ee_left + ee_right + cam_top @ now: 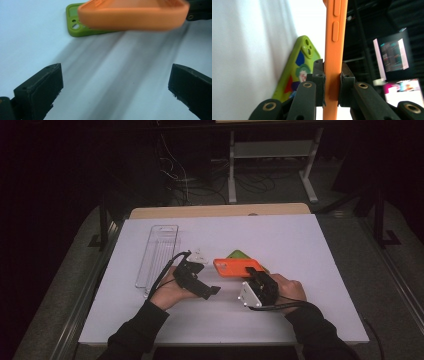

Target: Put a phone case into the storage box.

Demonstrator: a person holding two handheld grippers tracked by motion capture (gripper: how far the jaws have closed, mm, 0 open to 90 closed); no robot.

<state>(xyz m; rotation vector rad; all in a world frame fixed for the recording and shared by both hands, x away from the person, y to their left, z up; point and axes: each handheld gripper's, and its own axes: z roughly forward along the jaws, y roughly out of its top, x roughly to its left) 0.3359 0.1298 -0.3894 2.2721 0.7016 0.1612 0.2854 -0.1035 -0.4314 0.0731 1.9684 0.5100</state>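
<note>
Nearest the camera, the person's dark sleeves come in over the near edge of the desk [300,235], each hand carrying a hand-held gripper. The left hand-held gripper [212,291] hovers low with its jaws spread wide and nothing between them; in the left gripper view bare white desk lies between and ahead of the jaws, giving free room forward. To its left, well apart, a clear plastic tray [158,254] lies lengthwise toward the far edge, and whether it holds anything cannot be told. Just beyond the left hand-held gripper sits a small white piece [199,255]. To its right, the orange phone case [237,267] is lifted off the surface, clamped at one end by the right hand-held gripper [251,272], whose jaws press both faces of the case, seen edge-on in the right gripper view [334,50]. Under and just past the orange case, a green phone case [75,18] lies flat on the desk. Right of the right hand-held gripper the white surface stays open to the edge. Beyond the desk, a dark room holds cables and a table frame [270,155].
</note>
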